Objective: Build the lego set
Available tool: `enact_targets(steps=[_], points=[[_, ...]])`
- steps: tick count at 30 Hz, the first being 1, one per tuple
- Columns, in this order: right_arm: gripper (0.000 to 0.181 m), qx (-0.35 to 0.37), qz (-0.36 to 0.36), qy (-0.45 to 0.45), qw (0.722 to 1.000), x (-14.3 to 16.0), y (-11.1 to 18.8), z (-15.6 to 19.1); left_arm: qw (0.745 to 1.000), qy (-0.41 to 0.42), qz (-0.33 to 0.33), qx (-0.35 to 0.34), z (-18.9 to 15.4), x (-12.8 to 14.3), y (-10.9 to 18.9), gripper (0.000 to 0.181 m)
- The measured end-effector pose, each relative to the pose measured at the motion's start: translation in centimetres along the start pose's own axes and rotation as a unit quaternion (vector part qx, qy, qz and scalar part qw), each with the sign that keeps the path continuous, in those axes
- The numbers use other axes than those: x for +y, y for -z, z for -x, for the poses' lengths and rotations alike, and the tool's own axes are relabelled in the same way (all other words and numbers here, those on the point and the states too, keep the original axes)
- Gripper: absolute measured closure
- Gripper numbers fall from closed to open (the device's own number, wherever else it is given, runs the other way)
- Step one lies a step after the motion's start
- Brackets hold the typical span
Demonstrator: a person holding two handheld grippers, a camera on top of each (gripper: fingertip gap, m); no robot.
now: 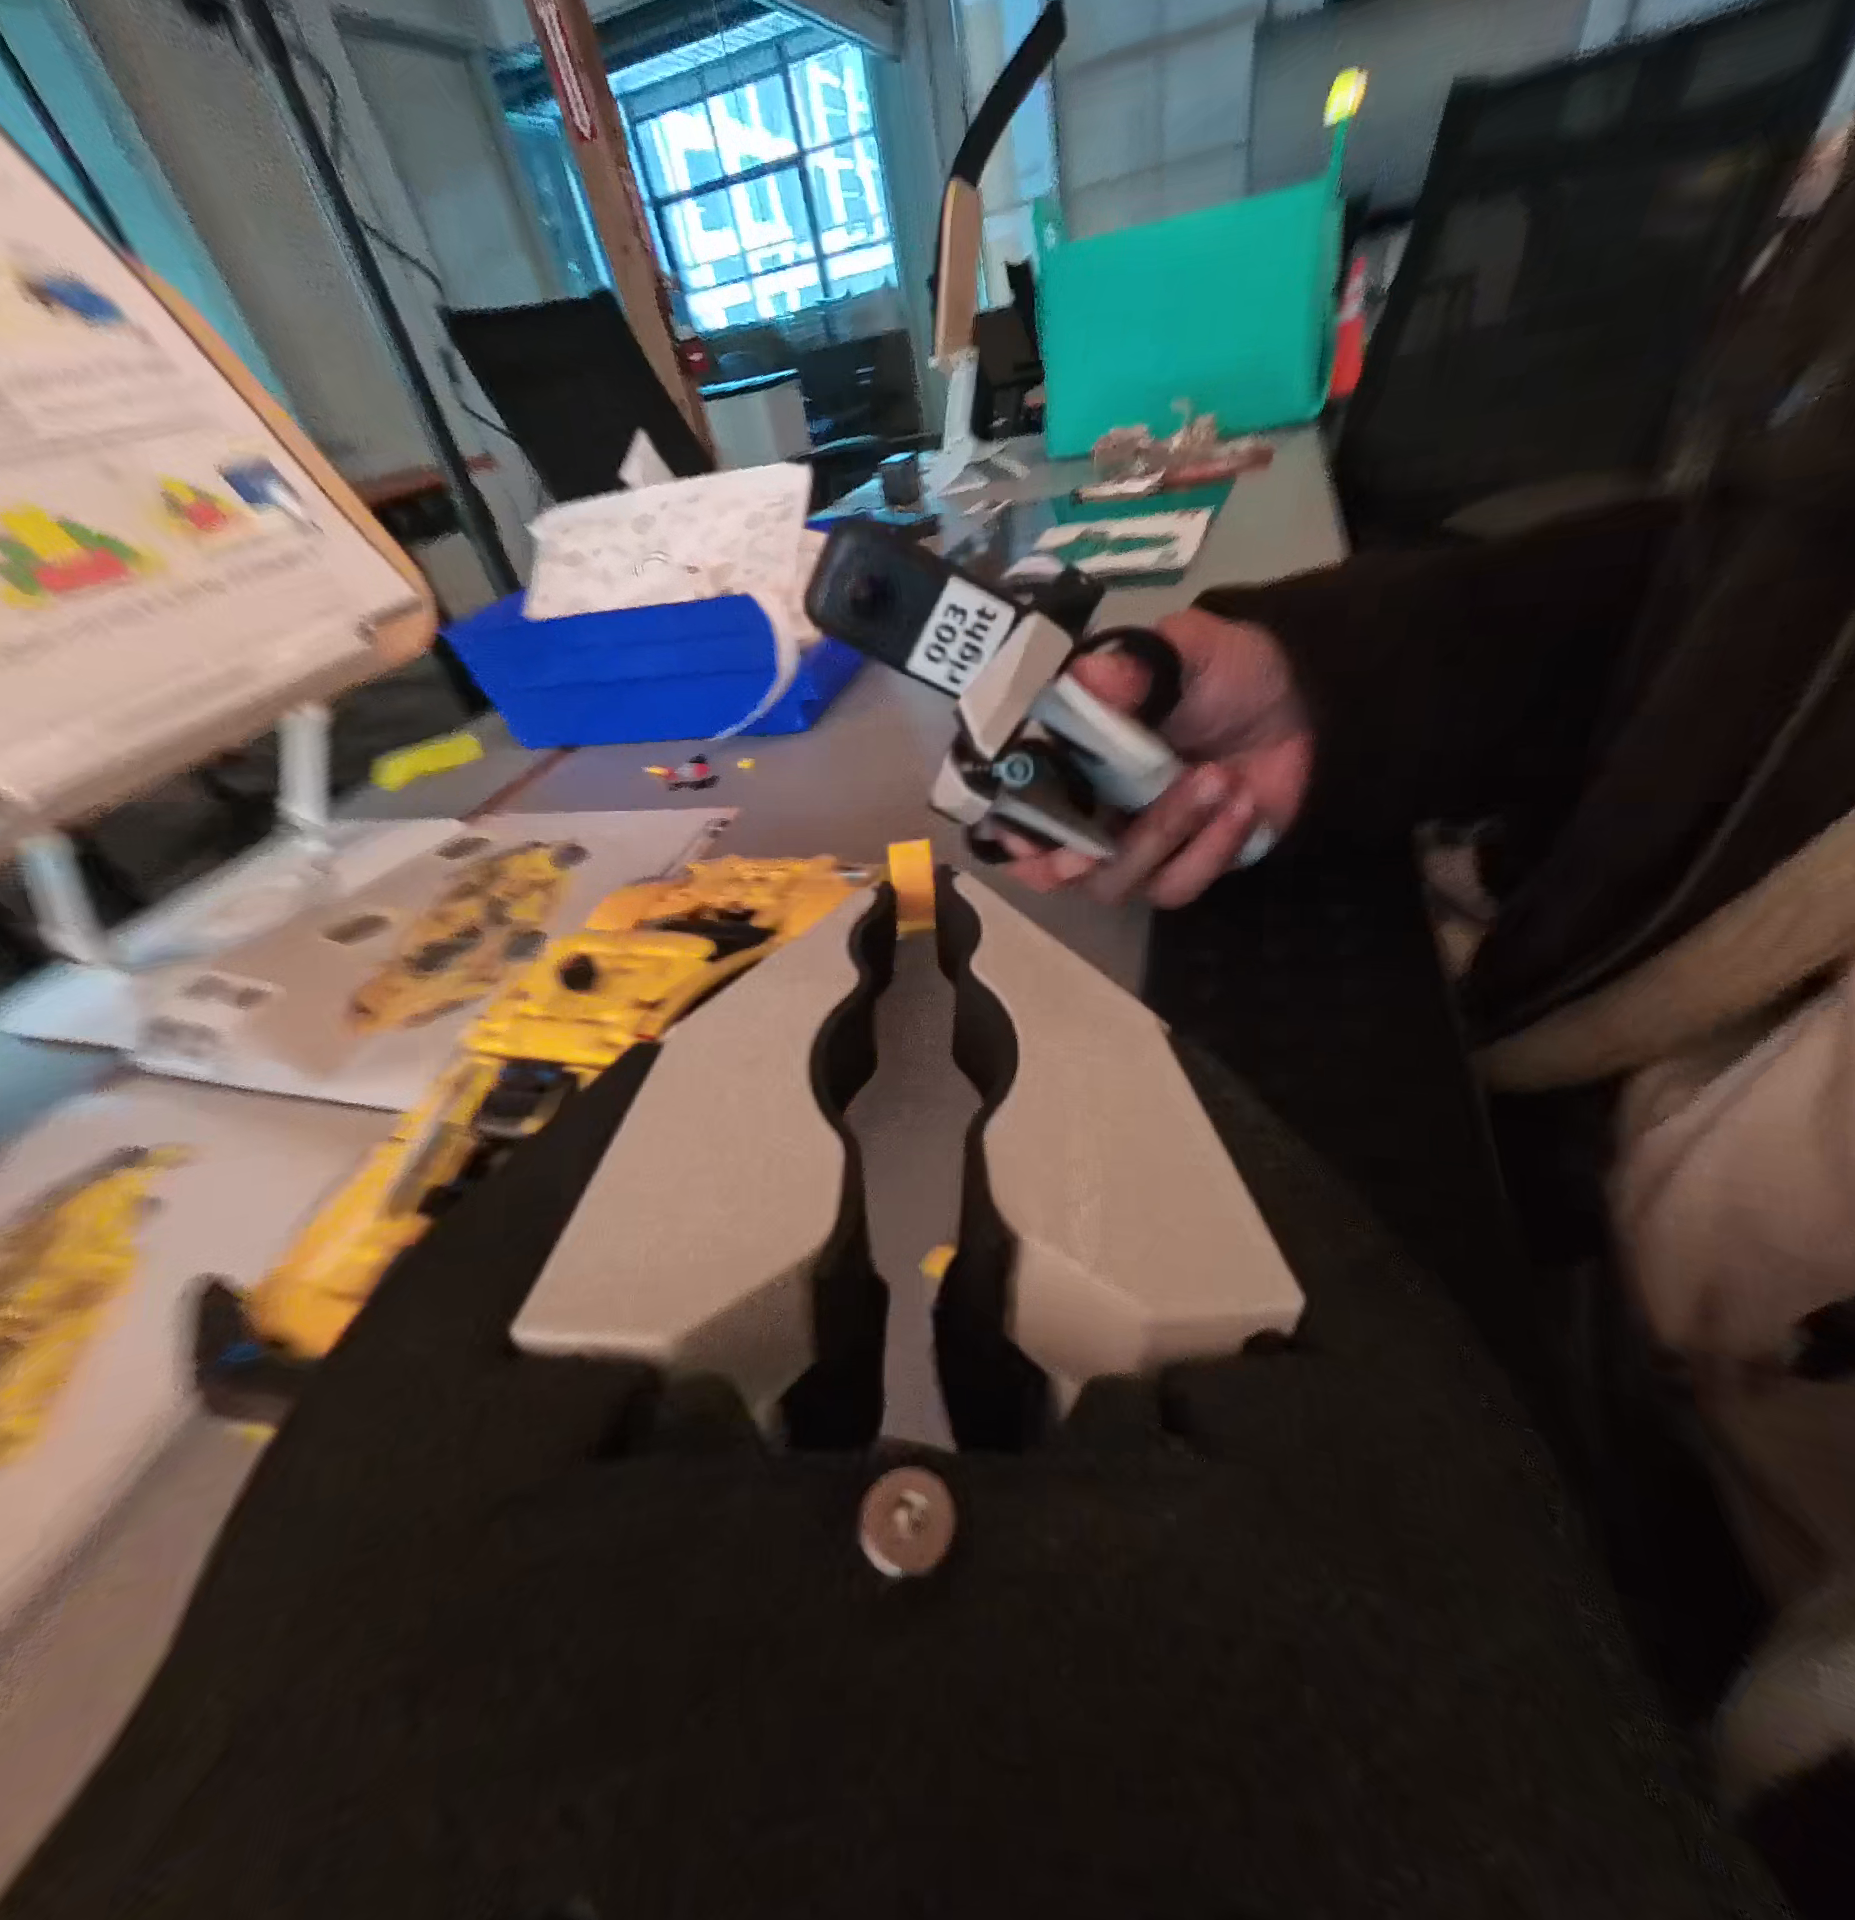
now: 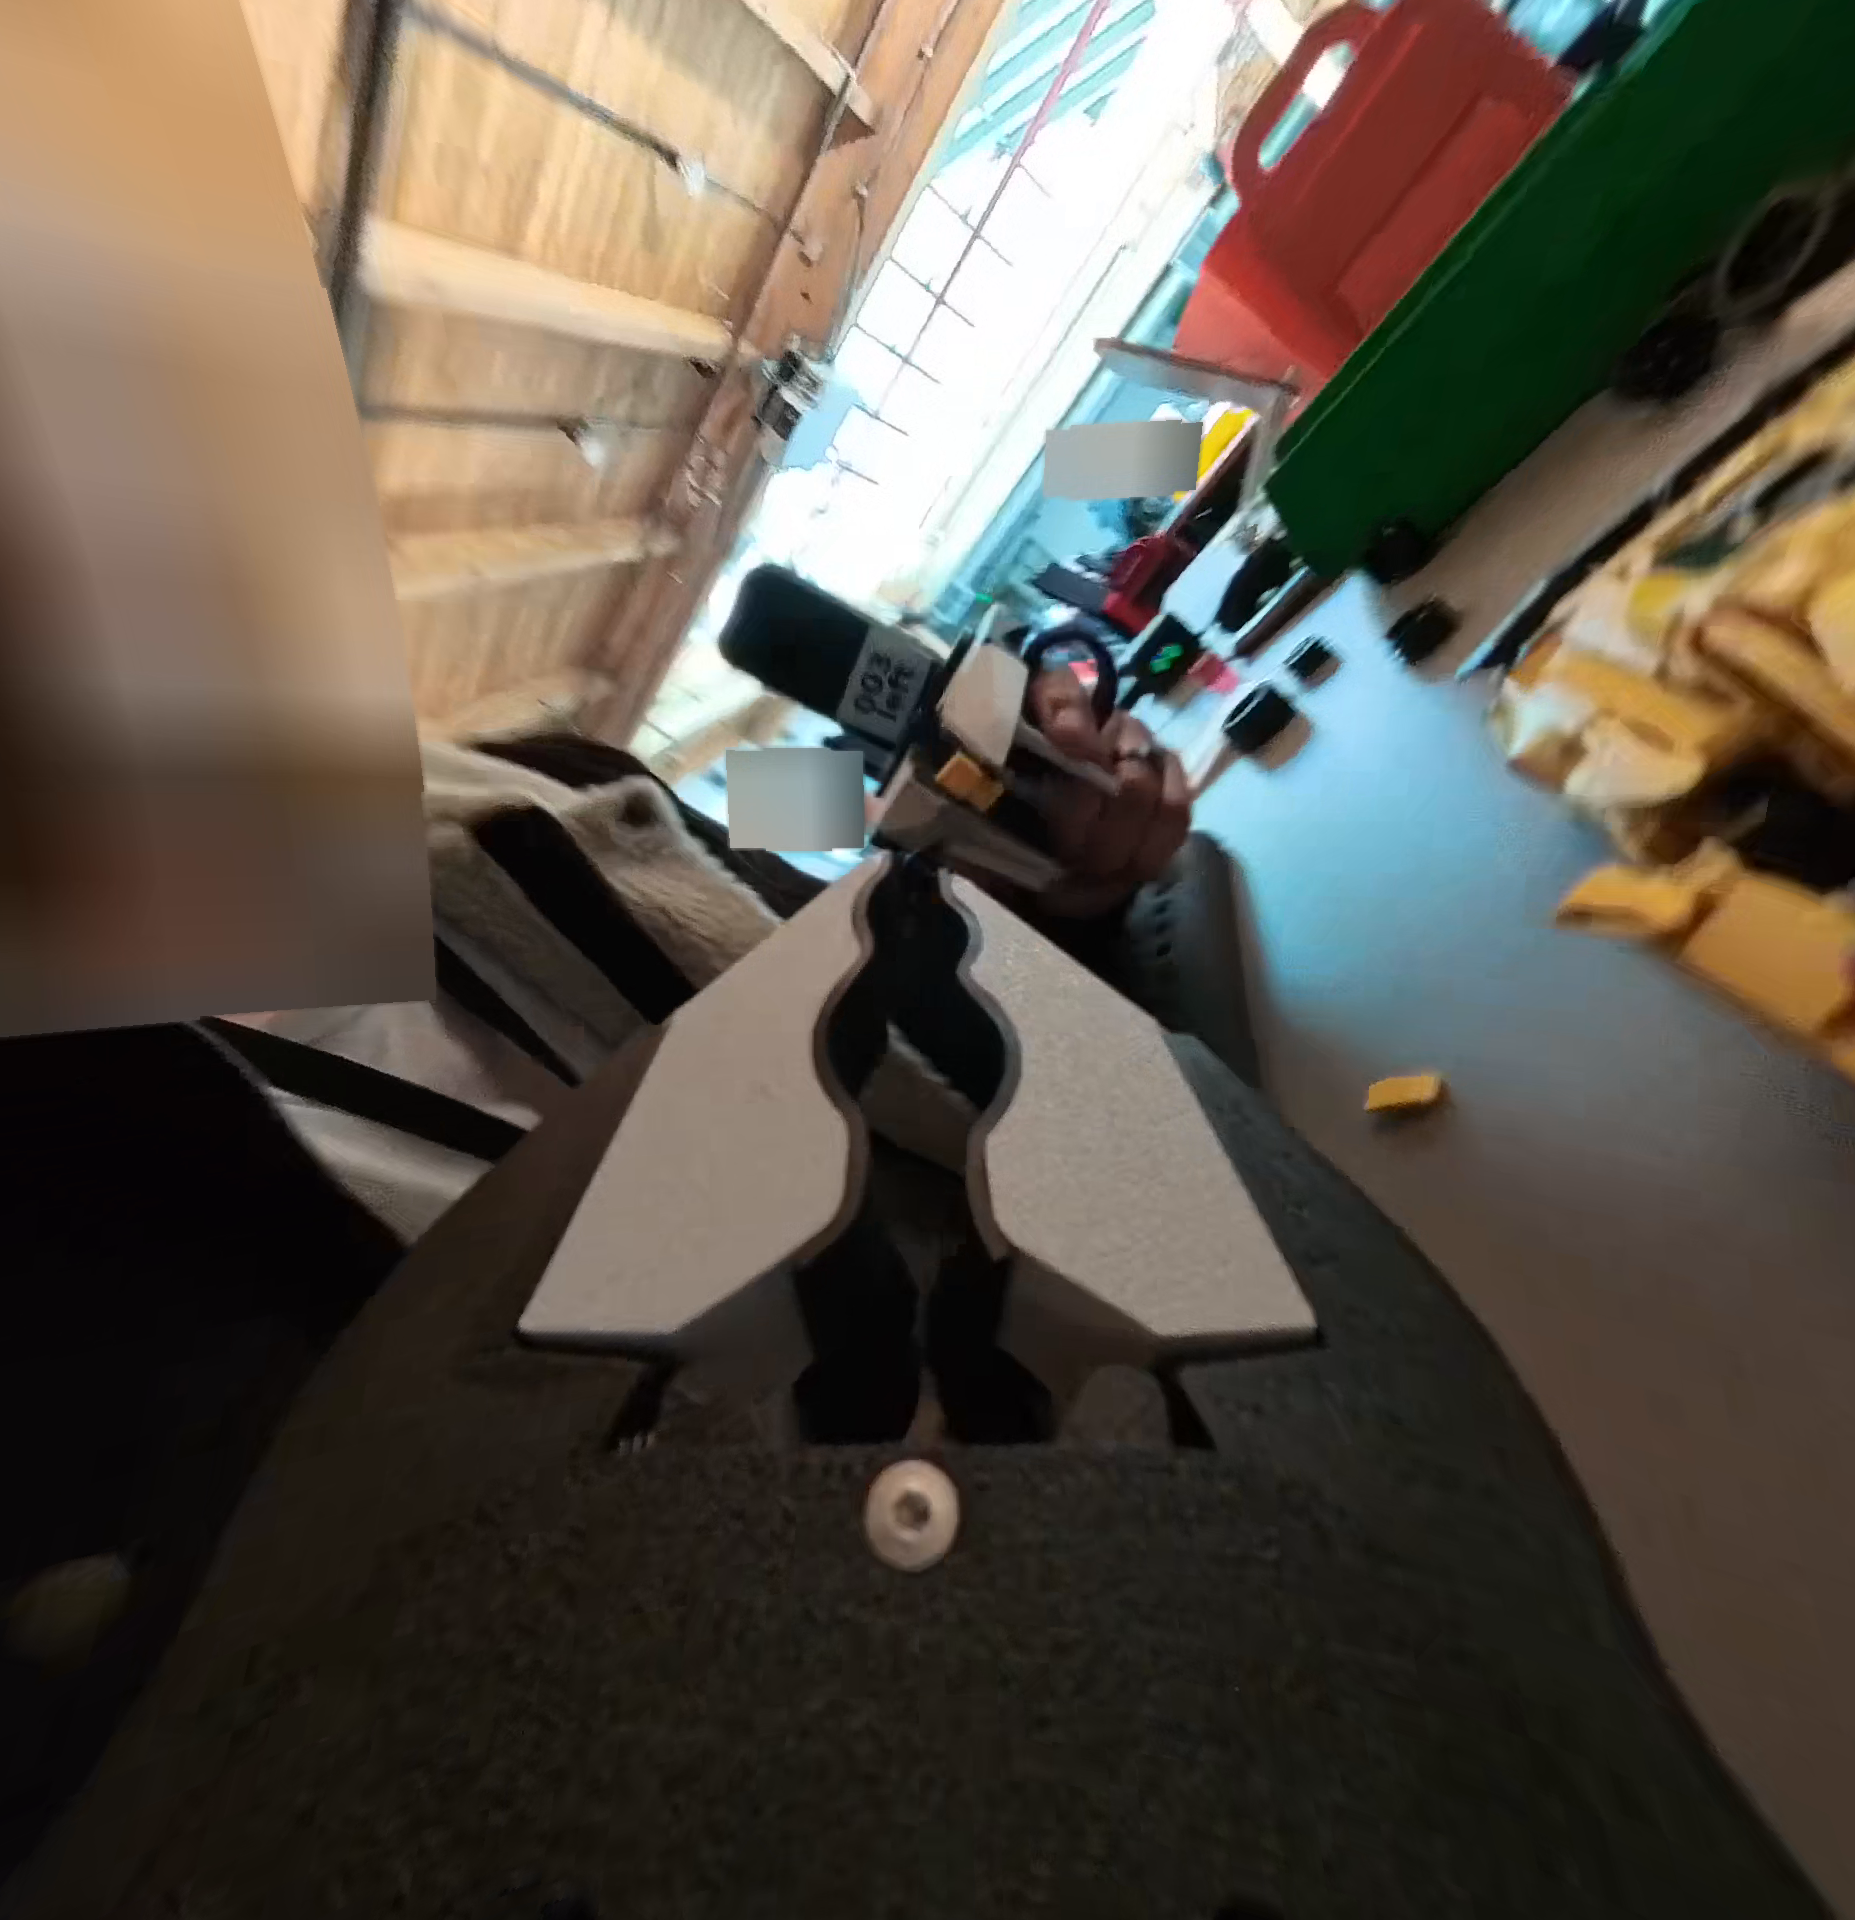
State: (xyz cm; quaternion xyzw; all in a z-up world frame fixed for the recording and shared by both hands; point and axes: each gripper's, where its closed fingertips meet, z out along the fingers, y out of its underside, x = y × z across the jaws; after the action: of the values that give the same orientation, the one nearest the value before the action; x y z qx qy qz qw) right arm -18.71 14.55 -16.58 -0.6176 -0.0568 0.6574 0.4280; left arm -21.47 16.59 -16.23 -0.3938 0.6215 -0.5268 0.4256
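Yellow piece: a small yellow lego piece [image 1: 912, 885] sits between the tips of the left tongs [image 1: 915, 902], which are clamped on it.
Left tongs: grey with black wavy insides, held low over the grey bench [image 1: 861, 769].
Right tongs: the tips [image 2: 910, 875] are nearly together with something small and dark between them; I cannot tell if they are gripping it. In the left view the right tool [image 1: 1016, 717] is held in a hand [image 1: 1203, 758], off to the right.
Yellow lego model: the long yellow build [image 1: 549, 1018] lies on the bench, left of the left tongs, just beside them.
Paper: instruction sheets [image 1: 310, 956] lie under and near the model.
Picture board: a tilted board [image 1: 133, 457] stands far left.
Blue bin: a blue bin [image 1: 642, 675] with white paper sits farther back.
Loose piece: one yellow piece [image 2: 1403, 1093] lies alone on the bench in the right view.
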Motion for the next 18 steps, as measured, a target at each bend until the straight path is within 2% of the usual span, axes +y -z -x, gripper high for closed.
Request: enact_targets(steps=[3,4,9,18], points=[[0.175,0.109,0.034,0.177,0.978,0.2,-1.3,-1.4,0.989,0.145,-0.029,0.030,-0.2,-0.1,-0.8,0.174],[0.174,0.115,0.029,0.206,0.971,0.0,-1.5,-1.3,0.983,0.179,-0.028,0.036,-0.2,0.2,-1.1,0.174],[0.176,0.127,0.001,0.197,0.972,-0.8,-1.5,-1.6,0.960,0.271,-0.027,0.066,-0.3,1.5,-1.6,0.174],[0.176,0.126,-0.006,0.153,0.980,-0.8,-2.0,-2.4,0.951,0.300,-0.037,0.070,0.0,1.5,-1.7,0.174]])
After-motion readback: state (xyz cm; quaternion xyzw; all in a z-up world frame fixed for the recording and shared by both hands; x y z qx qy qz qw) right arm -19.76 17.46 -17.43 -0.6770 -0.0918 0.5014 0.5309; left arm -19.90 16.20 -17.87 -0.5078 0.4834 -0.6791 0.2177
